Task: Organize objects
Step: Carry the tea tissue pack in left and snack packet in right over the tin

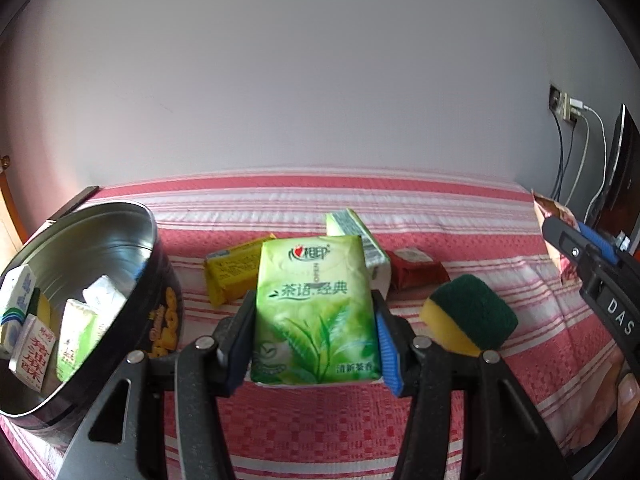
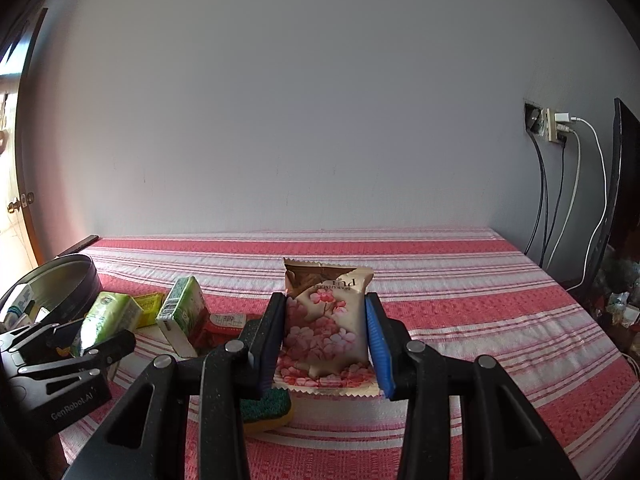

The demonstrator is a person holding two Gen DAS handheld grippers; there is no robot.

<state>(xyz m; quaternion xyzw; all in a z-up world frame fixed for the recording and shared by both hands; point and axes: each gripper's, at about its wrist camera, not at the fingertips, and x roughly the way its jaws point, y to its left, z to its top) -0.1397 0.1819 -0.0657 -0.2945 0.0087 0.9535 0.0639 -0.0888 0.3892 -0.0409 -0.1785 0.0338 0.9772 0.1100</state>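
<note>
- Our left claw [image 1: 314,344] grips the green tissue pack [image 1: 316,312]; tilting could slip it short of the tin [image 1: 152,240].
- Our right claw [image 2: 326,346] clamps the floral snack pouch [image 2: 326,328]; squeezing harder risks bursting it.

My left gripper [image 1: 314,340]: black speckled arms, silver round rivets, blue pads on inner finger faces. My right gripper [image 2: 326,344]: same black build, silver rivets, blue pad; white "DAS" lettering on side. "GenRobot.AI" printed on left gripper body.
</note>
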